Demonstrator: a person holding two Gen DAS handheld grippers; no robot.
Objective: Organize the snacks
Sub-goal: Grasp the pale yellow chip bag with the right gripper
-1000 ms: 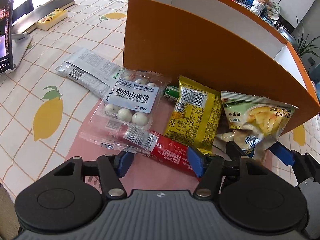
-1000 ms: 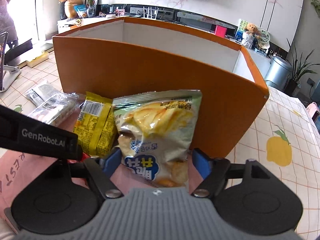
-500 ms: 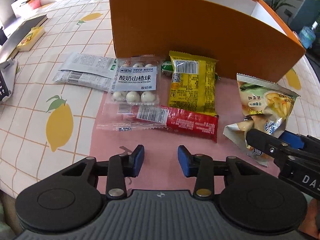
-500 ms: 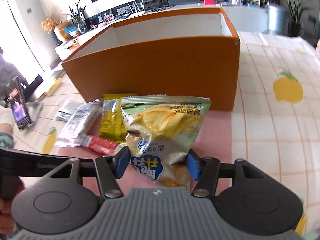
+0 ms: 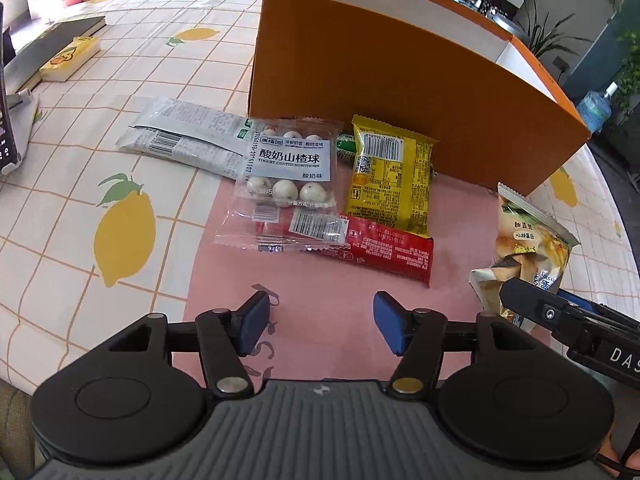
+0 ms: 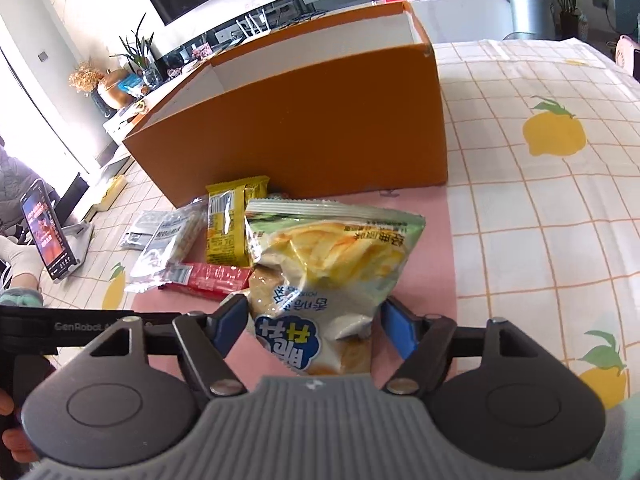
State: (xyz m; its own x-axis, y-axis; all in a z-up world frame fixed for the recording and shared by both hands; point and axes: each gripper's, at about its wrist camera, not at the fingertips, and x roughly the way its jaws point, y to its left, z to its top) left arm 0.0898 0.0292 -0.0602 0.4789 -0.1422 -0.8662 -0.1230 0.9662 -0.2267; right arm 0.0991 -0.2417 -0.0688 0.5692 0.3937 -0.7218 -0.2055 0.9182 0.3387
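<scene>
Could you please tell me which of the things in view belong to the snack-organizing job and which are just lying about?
Job:
chip bag in the right gripper
yellow packet
red packet
hawthorn ball pack
grey sachets
orange box
left gripper, open

Lying about:
phone on stand
book

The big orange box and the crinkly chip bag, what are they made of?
The orange box looks like cardboard: stiff flat walls, matte orange outside, plain white inside, sharp folded corners. The chip bag, held by the right gripper, looks like thin plastic film, possibly foil-lined: it is glossy, crumples where the pads squeeze it, and has a crimped top seal.
</scene>
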